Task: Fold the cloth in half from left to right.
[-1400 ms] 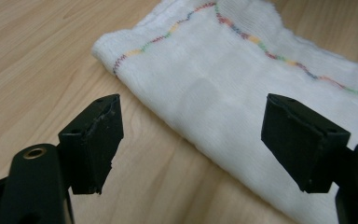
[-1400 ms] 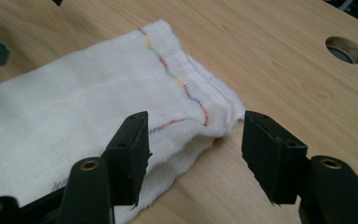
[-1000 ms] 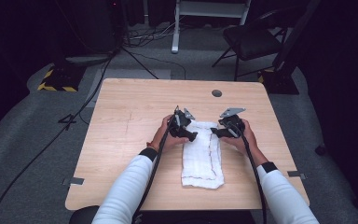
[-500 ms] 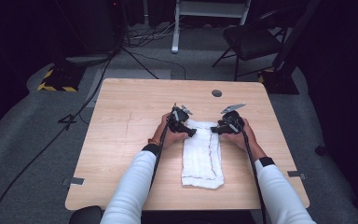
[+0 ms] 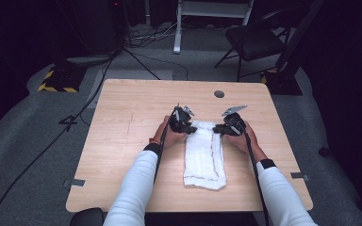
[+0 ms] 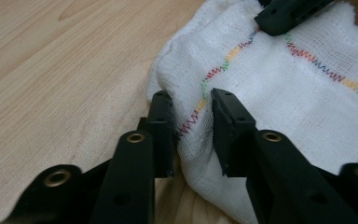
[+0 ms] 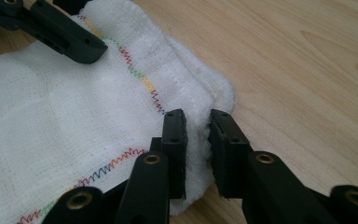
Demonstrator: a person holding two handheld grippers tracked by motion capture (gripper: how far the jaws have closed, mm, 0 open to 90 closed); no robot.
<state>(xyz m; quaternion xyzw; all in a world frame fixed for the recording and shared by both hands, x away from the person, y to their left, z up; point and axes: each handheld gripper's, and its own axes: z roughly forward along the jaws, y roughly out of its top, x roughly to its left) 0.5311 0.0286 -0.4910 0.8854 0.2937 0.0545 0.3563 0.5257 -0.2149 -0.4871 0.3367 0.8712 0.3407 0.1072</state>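
Pale wood-grain tabletop point(image 5: 122, 141) with rounded corners and a small round grey grommet point(image 5: 219, 94) near the far edge. Below and around, grey carpet floor point(image 5: 33, 155), crossed by black cables point(image 5: 52, 141). Beyond, darkness; a black folding chair point(image 5: 252, 40), a white metal stand point(image 5: 207, 14), a yellow-and-black striped base point(image 5: 56, 82). Grey tape patches point(image 5: 77, 182) at the table's near corners.

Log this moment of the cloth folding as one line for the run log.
left gripper: just closed, pinching far-left corner of white cloth | right gripper: just closed, pinching far-right corner | cloth: folded, flat on wooden table
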